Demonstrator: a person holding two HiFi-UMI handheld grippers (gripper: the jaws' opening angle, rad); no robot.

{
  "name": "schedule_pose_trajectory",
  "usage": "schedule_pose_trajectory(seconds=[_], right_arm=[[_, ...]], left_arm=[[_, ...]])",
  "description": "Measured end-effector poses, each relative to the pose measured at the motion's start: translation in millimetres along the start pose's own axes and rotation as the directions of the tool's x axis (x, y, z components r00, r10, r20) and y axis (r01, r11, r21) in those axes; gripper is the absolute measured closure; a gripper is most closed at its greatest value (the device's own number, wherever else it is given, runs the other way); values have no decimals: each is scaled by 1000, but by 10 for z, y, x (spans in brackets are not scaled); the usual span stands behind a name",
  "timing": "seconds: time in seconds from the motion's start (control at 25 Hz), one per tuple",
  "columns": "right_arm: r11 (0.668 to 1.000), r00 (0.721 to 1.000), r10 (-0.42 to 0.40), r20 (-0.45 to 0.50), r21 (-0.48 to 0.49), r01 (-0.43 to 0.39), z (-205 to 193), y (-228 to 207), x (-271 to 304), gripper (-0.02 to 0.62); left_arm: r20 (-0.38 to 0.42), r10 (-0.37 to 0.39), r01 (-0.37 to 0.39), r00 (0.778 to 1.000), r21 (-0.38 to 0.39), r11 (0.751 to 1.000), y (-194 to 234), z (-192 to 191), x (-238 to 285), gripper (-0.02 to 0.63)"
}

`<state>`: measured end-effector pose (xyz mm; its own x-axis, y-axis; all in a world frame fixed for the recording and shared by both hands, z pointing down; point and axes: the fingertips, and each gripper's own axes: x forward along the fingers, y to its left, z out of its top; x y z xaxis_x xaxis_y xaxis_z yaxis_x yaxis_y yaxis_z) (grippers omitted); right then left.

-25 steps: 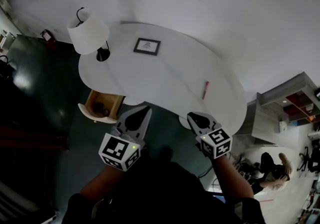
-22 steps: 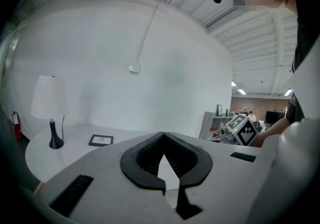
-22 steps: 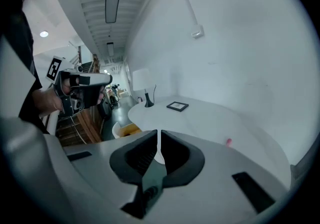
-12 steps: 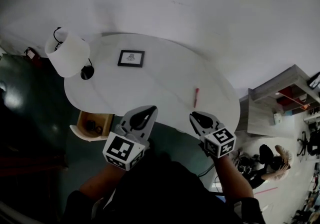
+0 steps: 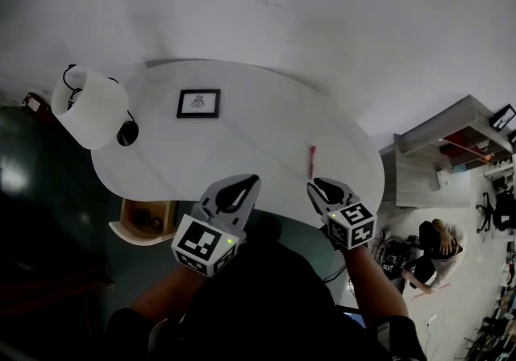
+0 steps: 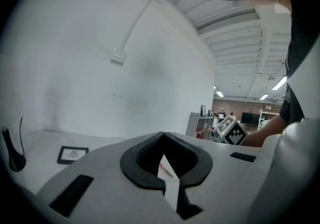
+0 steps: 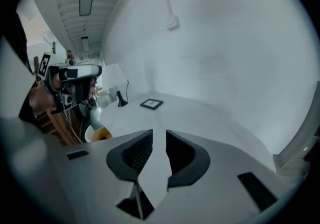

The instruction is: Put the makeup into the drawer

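— Right gripper view is where it gets settled: the right gripper's (image 7: 159, 140) jaws are seen a narrow slit apart, having just been opening, and nothing is caught between them. The left gripper's (image 6: 162, 135) jaws are shut tip to tip, with nothing pinched either.

— Agreed, so nothing's been picked up yet. The makeup (image 5: 311, 162), a thin red stick, is left lying on the white table (image 5: 242, 134), near the right gripper and a bit ahead of it. The reach is probably the step in hand. For the next move, wider jaws are likely needed, lined up across the stick, then a carry over to the open drawer (image 5: 149, 221) under the table's left end.

— And the rest of the place?

— The table's kept mostly bare: a lamp (image 5: 89, 105) and a small picture frame (image 5: 198, 103) are parked toward the left. A plain white wall is seen behind, dark floor below, and shelving (image 5: 435, 158) plus a person (image 5: 435, 242) off to the right.
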<state>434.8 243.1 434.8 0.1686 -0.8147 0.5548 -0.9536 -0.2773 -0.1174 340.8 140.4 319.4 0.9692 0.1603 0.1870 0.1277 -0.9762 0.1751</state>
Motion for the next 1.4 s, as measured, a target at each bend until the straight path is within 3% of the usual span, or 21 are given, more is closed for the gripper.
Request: schedule_pose_trajectory(seconds=[0.24, 0.4, 0.48, 1.0, 1.4], right_arm=[[998, 994, -33, -102, 46, 38, -287, -359, 207, 498], [998, 983, -35, -179, 54, 45, -465, -575, 405, 404], [997, 979, -34, -202, 59, 47, -529, -662, 500, 388], [994, 952, -62, -299, 71, 87, -821, -1091, 985, 383], [984, 931, -133, -339, 64, 164, -963, -1360, 1264, 384]], left_arm=[[-22, -1, 1, 1000, -25, 1000, 15, -127, 285, 595], [-39, -7, 6, 999, -29, 1000, 34, -185, 442, 595], [-49, 0, -1, 999, -31, 1000, 54, -212, 493, 595], [-83, 30, -35, 996, -69, 997, 153, -490, 637, 595], [-84, 37, -44, 996, -85, 995, 204, -582, 757, 595]])
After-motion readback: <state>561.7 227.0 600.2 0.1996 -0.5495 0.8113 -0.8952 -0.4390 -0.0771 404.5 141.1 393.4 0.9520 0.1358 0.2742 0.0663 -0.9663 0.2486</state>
